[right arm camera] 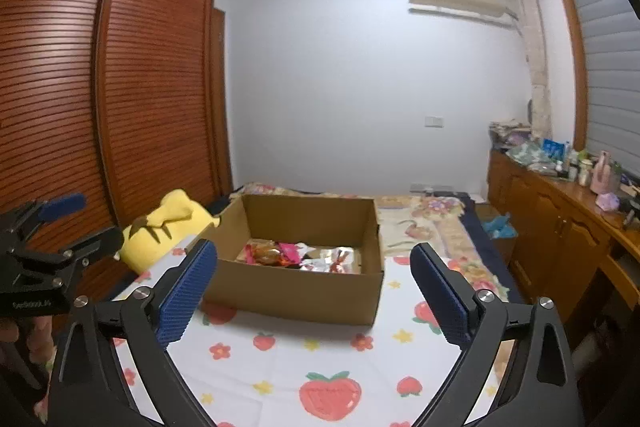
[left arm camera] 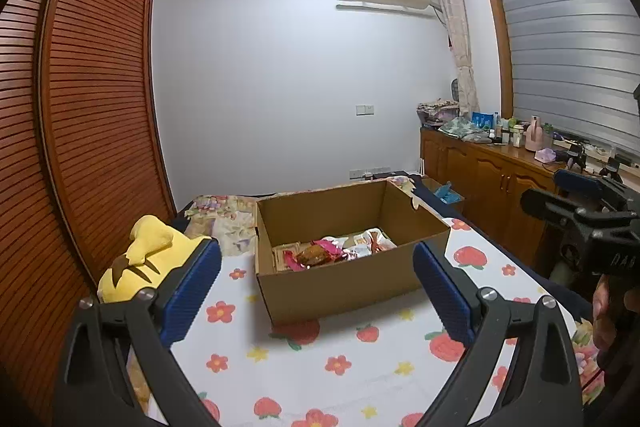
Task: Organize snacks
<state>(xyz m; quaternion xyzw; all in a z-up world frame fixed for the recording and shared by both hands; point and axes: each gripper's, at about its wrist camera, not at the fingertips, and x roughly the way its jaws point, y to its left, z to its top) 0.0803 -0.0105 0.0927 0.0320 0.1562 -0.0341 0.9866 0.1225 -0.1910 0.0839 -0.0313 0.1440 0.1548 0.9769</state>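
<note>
An open cardboard box (left arm camera: 344, 291) stands on a bed with a strawberry-print sheet (left arm camera: 320, 359). Several wrapped snacks (left arm camera: 320, 253) lie on its floor, pink, orange and silver. The box also shows in the right wrist view (right arm camera: 296, 291), with the snacks (right arm camera: 296, 255) inside. My left gripper (left arm camera: 316, 287) is open and empty, held just in front of the box. My right gripper (right arm camera: 314, 287) is open and empty, also in front of the box. Each gripper shows at the edge of the other's view.
A yellow plush toy (left arm camera: 148, 259) lies on the bed left of the box. A slatted wooden wardrobe (left arm camera: 80, 115) stands along the left. A wooden cabinet (left arm camera: 492, 171) with clutter on top runs along the right. A folded floral blanket (right arm camera: 424, 219) lies behind the box.
</note>
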